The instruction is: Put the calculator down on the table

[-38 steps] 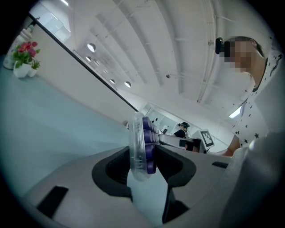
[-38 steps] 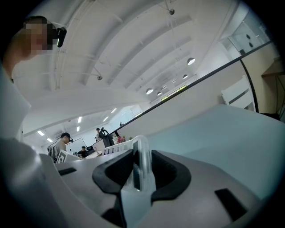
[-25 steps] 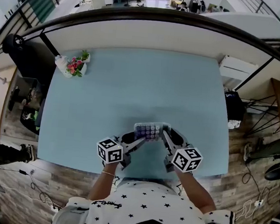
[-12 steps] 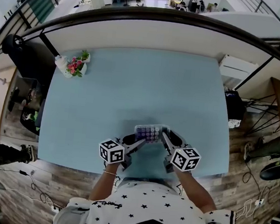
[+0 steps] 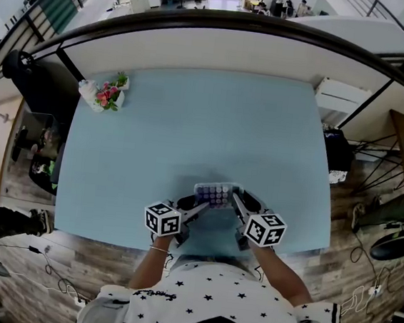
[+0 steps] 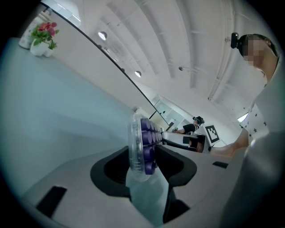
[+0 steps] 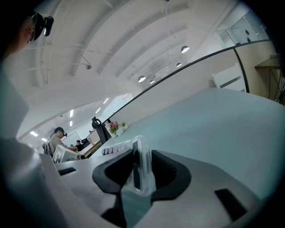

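1. the calculator [image 5: 217,192] is at the lower centre of the head view, low over the near part of the table [image 5: 192,120] and bridged between the two grippers. i cannot tell whether its underside touches the tabletop.
2. the left gripper [image 5: 199,204] has one short end between its jaws. those jaws have just been opening, yet in the left gripper view the pads look to lie against both faces, purple keys on one side and clear back on the other.
3. the right gripper [image 5: 237,199] is clamped on the other short end, with its pads pressed on the clear casing.
4. the step in hand looks like the last bit of lowering and the release. to do it well, keep both ends level so the flat back meets the table all at once. let the table take the weight before either claw lets go.
5. with the left side loosening, the risk is that the right one carries the load alone and that free end droops or pivots. it is better to part both pairs of jaws together, then draw them out sideways toward the lower left and lower right of the frame without dragging the casing.
6. the keys face up toward the head camera.
7. the long axis runs left to right across the head view, from one gripper to the other, roughly along the table's near edge. i cannot tell which end holds the display.
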Tool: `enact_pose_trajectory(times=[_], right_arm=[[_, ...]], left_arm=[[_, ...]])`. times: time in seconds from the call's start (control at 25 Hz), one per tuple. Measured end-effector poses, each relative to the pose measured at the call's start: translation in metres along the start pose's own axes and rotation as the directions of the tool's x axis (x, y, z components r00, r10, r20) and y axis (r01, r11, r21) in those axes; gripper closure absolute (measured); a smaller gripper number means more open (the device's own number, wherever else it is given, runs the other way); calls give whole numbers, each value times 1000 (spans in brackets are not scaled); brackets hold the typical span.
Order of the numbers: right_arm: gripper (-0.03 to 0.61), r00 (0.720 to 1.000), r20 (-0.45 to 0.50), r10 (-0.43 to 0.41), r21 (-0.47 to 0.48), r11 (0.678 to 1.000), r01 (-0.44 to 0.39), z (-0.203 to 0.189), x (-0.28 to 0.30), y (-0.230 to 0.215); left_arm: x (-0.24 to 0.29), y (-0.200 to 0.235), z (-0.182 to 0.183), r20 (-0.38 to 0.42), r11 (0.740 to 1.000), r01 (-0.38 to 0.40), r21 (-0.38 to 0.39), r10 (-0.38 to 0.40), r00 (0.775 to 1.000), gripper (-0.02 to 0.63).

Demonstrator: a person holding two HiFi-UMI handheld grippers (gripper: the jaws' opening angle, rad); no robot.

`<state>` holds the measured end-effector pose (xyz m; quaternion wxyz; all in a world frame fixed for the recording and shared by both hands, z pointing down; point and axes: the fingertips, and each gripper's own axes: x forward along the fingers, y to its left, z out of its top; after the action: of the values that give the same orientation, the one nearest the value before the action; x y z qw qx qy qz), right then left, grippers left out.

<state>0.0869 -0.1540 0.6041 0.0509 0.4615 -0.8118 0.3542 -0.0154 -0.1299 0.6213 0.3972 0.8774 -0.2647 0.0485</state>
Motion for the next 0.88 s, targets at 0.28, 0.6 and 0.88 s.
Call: enact_pose_trajectory(times=[0.28, 0.6, 0.88], right_arm=[[469, 1000, -13, -7, 29, 1000, 7, -9, -2, -6], [462, 999, -26, -20, 70, 997, 22, -18, -4, -14], [462, 999, -31, -22, 94, 995, 25, -24, -4, -17]], left_arm=[[3, 2, -7, -29, 1000, -21, 1, 21, 999, 417], [5, 3, -15, -65, 999, -53, 0, 52, 997, 414], [6, 6, -18, -90, 997, -81, 11, 82, 993, 410]])
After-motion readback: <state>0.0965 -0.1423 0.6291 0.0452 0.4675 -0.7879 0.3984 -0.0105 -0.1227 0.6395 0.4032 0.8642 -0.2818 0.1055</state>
